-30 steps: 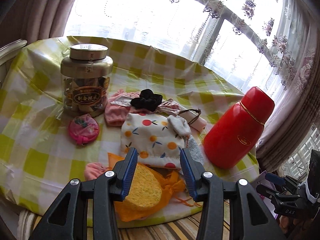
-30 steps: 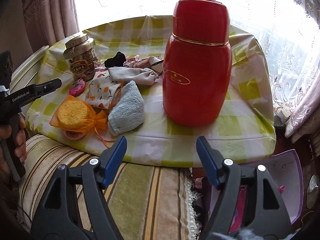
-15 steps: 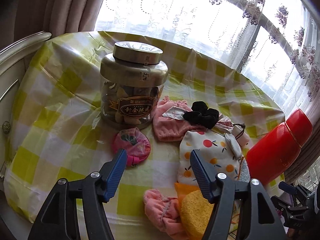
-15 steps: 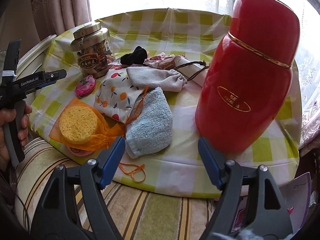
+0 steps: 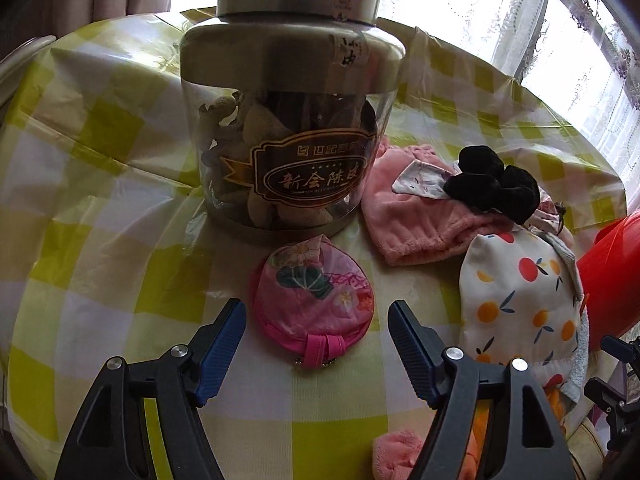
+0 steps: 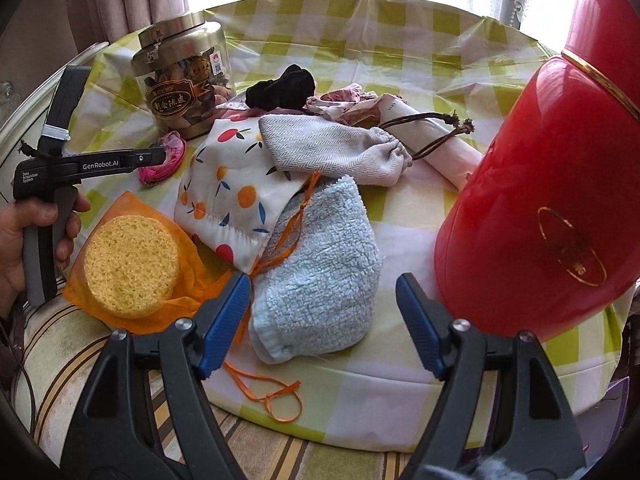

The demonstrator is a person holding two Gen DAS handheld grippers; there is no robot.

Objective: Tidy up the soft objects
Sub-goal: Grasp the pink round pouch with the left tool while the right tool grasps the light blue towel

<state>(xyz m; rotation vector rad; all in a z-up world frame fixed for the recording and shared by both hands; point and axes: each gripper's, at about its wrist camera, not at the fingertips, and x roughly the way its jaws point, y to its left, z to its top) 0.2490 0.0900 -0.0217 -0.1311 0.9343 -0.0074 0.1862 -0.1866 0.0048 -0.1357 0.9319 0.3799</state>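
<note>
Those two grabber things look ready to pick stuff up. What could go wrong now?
The left gripper, its jaws just opened wide, hangs over the round pink pouch, which lies right beside the big glass jar; reaching too far might bump the jar. The right gripper hangs open over the blue towel. An orange ribbon from the mesh bag lies across it, so lifting the towel may drag the bag along.
</note>
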